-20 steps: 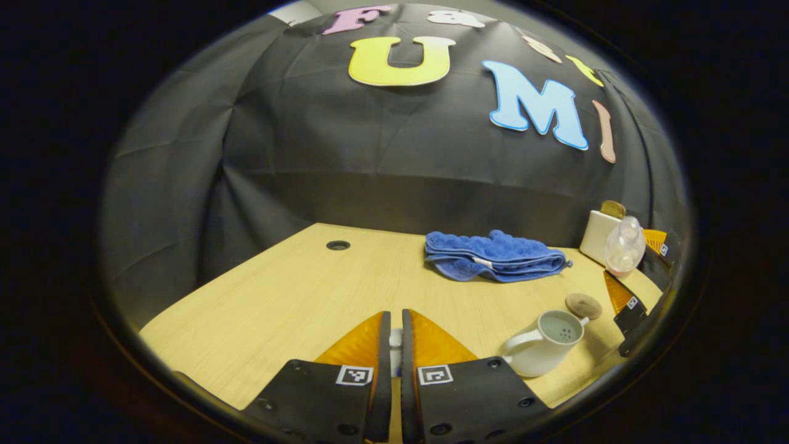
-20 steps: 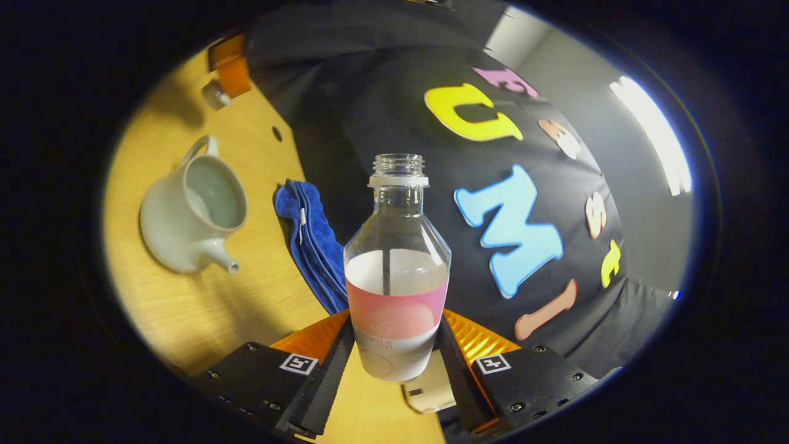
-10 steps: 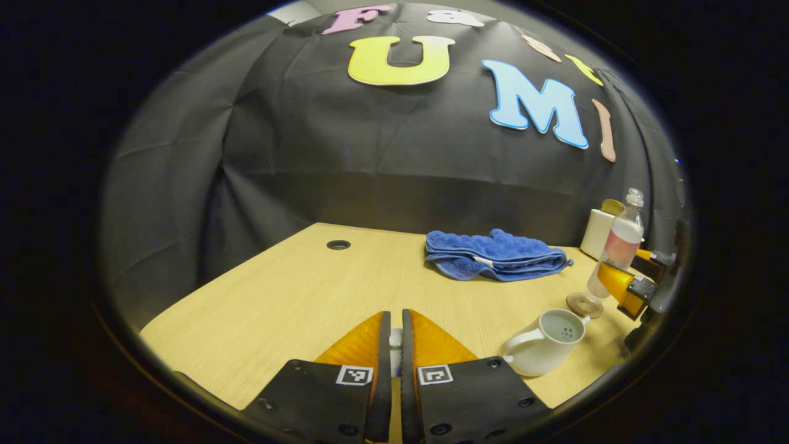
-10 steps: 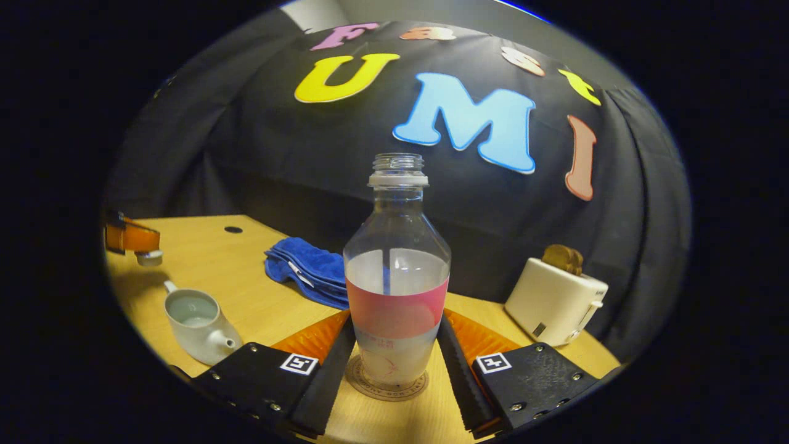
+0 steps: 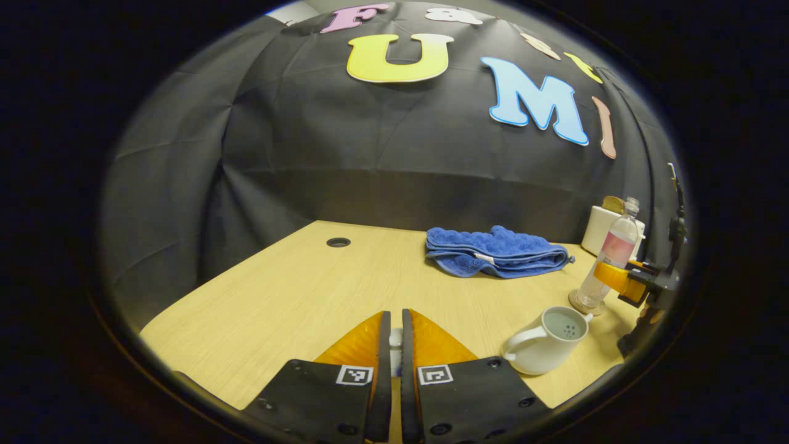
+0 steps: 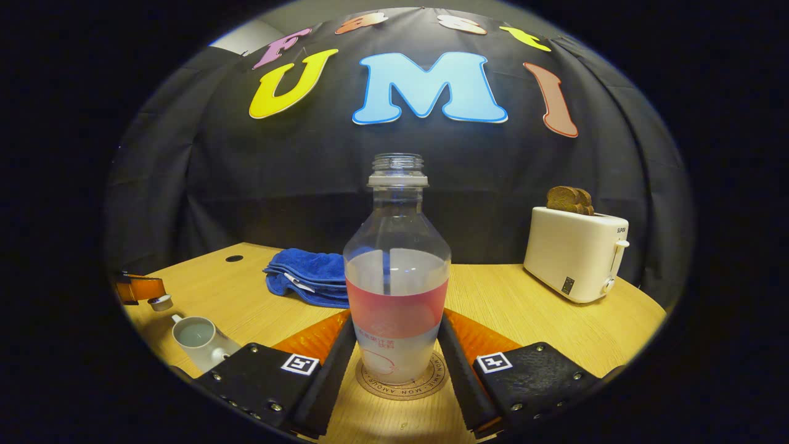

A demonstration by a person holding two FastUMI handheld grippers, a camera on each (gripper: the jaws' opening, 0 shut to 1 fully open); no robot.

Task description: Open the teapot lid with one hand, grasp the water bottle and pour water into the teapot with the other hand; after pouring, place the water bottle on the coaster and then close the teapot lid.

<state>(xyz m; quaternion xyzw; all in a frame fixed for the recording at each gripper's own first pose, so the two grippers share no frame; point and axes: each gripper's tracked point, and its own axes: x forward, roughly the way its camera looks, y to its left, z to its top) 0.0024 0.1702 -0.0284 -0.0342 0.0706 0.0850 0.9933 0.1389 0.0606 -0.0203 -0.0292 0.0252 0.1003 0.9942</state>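
In the right gripper view the right tool [image 6: 394,345] sat nearest, its two fingers pressed against either side of the bottle [image 6: 396,290]; the bottle stood upright on the round coaster [image 6: 431,383], uncapped and roughly half full of water; the coaster lay flat on the tabletop [image 6: 524,308]. To the left and a little farther off stood the teapot [image 6: 196,337], open at the top with water inside; just above it hung the lid [image 6: 162,302], gripped at the tip of the left tool [image 6: 151,296], clear of the pot. Beyond the bottle a folded blue towel [image 6: 302,280] lay on the tabletop; to the right, well apart, stood a white toaster [image 6: 576,253] with bread showing in its slots; the black cloth wall closed the back.

In the left gripper view the left tool's fingers [image 5: 377,345] were drawn close together on a small pale thing, seemingly the lid, mostly hidden between them; the teapot [image 5: 545,340] stood to the right on the tabletop, the bottle [image 5: 607,259] behind it on the coaster with the right tool around it; the towel [image 5: 493,253] lay farther back.
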